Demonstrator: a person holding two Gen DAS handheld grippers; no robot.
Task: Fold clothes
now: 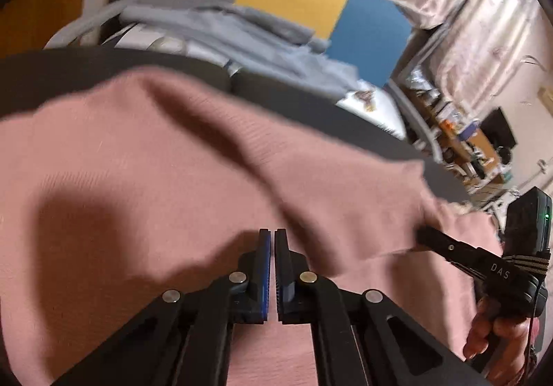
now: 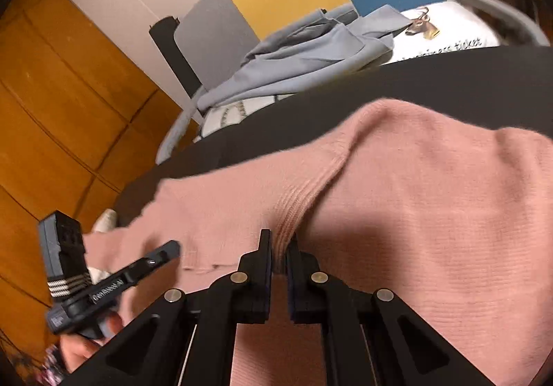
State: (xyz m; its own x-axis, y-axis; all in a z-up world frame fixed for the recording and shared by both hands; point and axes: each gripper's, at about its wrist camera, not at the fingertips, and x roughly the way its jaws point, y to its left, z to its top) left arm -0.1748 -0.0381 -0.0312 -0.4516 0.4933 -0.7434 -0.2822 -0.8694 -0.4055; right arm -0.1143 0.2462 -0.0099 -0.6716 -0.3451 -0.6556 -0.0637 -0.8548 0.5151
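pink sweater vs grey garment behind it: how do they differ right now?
Colour: the pink sweater is a ribbed knit; the grey garment looks like smooth woven cloth.
Place: the pink sweater lies spread on the dark surface right under both grippers; the grey garment sits crumpled farther back, beyond that surface.
Handling: the right gripper is shut on a ridge of the pink sweater; nothing touches the grey garment.
Shared: neither is folded yet.

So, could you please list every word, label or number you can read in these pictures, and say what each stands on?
"DAS": white letters on the right gripper, on its black arm, seen from the left wrist.
"...ness ticket": partly hidden script on the white cushion, below a deer picture; only "ticket" reads clearly.
White print on the left gripper, on its arm, seen from the right wrist: too blurred to read.
Shelf items: too small to read.
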